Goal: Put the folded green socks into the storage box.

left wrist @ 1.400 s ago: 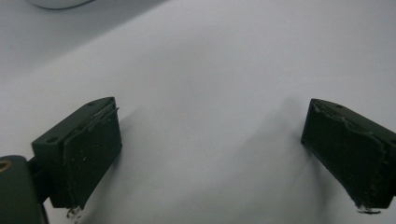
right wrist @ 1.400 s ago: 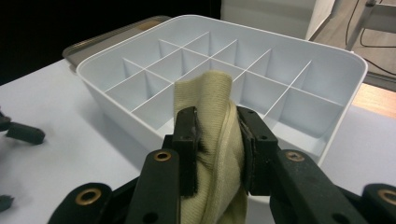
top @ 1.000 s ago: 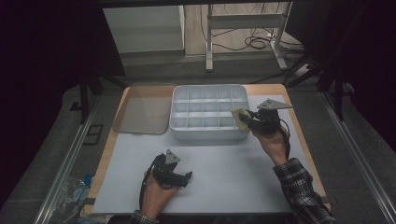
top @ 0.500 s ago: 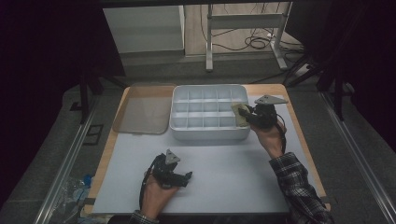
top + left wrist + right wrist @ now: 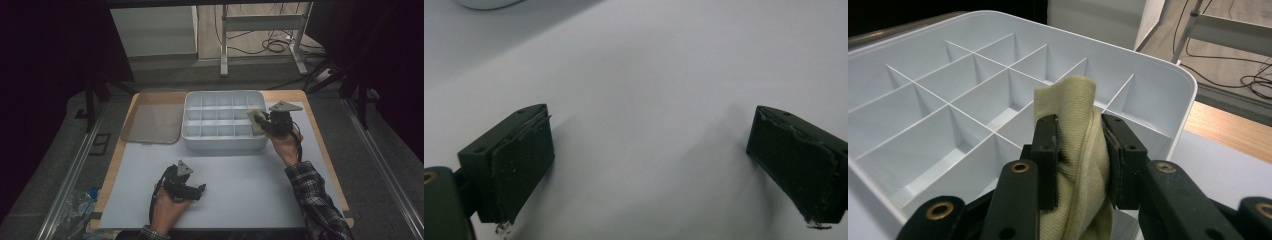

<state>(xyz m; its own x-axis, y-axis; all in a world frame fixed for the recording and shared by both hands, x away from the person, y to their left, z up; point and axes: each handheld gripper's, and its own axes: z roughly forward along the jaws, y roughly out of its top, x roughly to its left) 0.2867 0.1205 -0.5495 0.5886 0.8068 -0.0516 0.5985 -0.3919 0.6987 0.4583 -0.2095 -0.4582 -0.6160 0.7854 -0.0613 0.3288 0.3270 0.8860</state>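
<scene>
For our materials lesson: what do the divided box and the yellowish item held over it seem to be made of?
The divided box looks like moulded plastic, pale grey-white with a smooth satin sheen and thin, even partition walls. The yellowish item, pinched by the right hand-held gripper, looks like soft knitted fabric: fine ribs, folds, matte; perhaps a sock or cloth.

Over the last 1 second I have carried my right gripper (image 5: 261, 121) with the yellowish cloth (image 5: 255, 121) a little farther in toward the white compartment tray (image 5: 224, 143). The cloth, pinched between my 2 jaws, now hangs over the tray's right-hand compartments rather than at its right rim, and my right forearm has stretched forward with it.
</scene>
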